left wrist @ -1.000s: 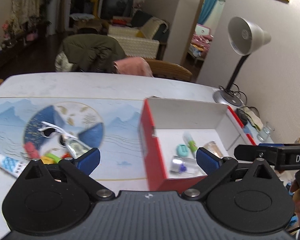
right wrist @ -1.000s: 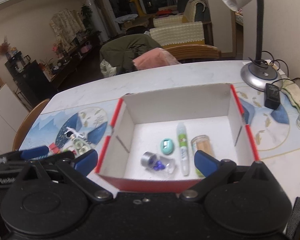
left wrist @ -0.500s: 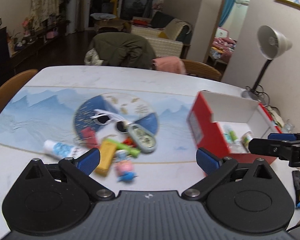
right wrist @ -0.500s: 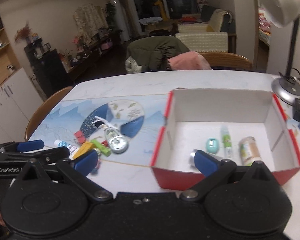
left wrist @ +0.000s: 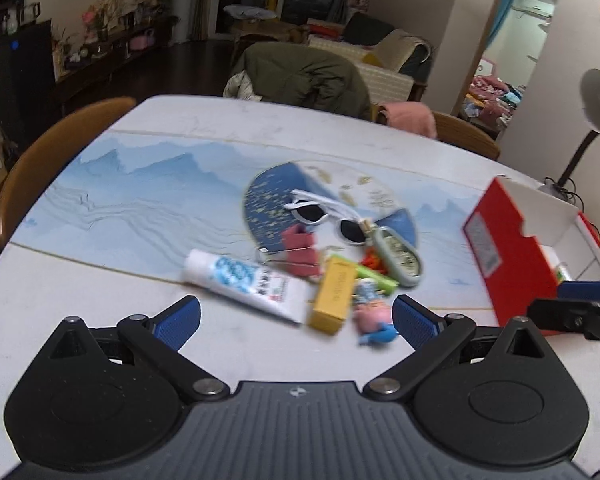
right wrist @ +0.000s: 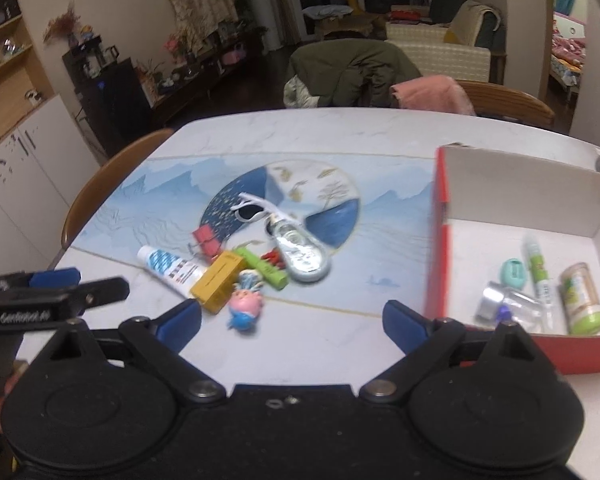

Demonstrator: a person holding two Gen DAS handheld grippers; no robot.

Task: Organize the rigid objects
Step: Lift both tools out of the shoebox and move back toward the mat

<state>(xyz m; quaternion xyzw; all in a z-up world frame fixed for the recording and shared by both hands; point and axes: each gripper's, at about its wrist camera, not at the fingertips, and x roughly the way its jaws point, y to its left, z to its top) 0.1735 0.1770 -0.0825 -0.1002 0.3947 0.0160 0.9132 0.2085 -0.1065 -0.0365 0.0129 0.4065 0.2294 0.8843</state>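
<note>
A pile of small objects lies on the blue mat: a white toothpaste tube [left wrist: 244, 280], a yellow box [left wrist: 334, 296], a pink pig toy [left wrist: 374, 316], white sunglasses [left wrist: 324, 216], a red binder clip [left wrist: 300, 248] and an oval case [left wrist: 398, 256]. My left gripper [left wrist: 296, 320] hovers open just in front of the tube and box. My right gripper [right wrist: 292, 322] is wide and its jaws are closing, with nothing between them; the pig toy [right wrist: 246, 306] lies just ahead. The red box [right wrist: 440, 240] to the right holds a glue stick [right wrist: 540, 272] and a jar [right wrist: 584, 300].
A wooden chair [left wrist: 52, 168] stands at the table's left edge, and another with a pink cloth [right wrist: 432, 94] at the far side. A desk lamp [left wrist: 598, 100] stands at the far right. The other gripper's fingers [right wrist: 52, 292] reach in from the left of the right wrist view.
Both grippers have swept left from the red box to the pile and dropped a little. The box now sits at the right of both views. The right jaws have narrowed slightly.
</note>
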